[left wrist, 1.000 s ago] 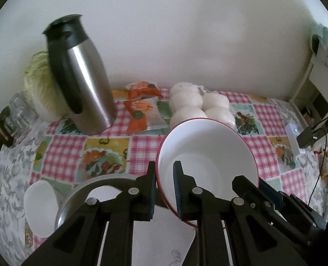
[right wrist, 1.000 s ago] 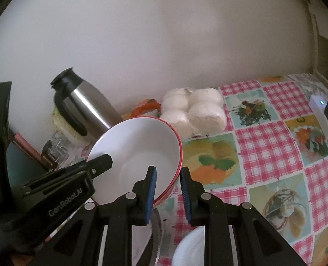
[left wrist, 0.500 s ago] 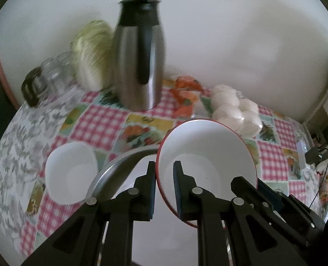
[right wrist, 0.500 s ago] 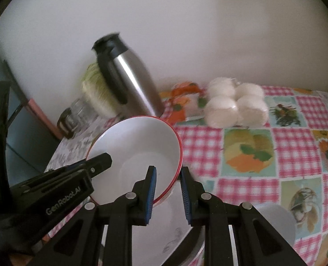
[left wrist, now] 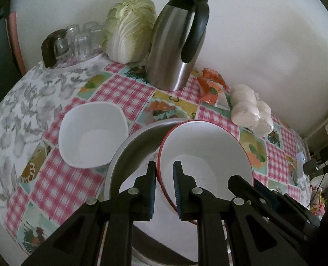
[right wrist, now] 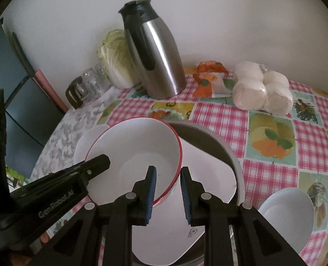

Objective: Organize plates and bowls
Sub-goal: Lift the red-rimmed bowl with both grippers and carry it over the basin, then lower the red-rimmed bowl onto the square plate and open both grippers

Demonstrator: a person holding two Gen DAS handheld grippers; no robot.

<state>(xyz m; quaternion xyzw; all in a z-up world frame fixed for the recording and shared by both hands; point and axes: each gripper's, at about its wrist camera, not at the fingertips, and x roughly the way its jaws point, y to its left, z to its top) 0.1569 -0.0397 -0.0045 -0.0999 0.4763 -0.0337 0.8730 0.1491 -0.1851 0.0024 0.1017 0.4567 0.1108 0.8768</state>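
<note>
A white bowl with a red rim (left wrist: 204,153) (right wrist: 137,150) is held over a large metal basin (left wrist: 137,141) (right wrist: 210,137) that holds a white plate (right wrist: 208,173). My left gripper (left wrist: 164,184) is shut on the bowl's left rim. My right gripper (right wrist: 167,188) straddles the bowl's right rim, its jaws slightly wider than the rim. A small white bowl (left wrist: 93,133) sits left of the basin. Another small white bowl (right wrist: 290,212) sits at its right.
A steel thermos jug (left wrist: 177,44) (right wrist: 155,55), a cabbage (left wrist: 130,28), several glass jars (left wrist: 75,40), an orange packet (right wrist: 208,79) and a bag of white buns (right wrist: 261,88) stand at the back by the wall. The checkered tablecloth (right wrist: 274,137) covers the table.
Both grippers have carried the red-rimmed bowl down and left over the basin. The right gripper's jaws have parted slightly. The thermos and cabbage now show more centrally.
</note>
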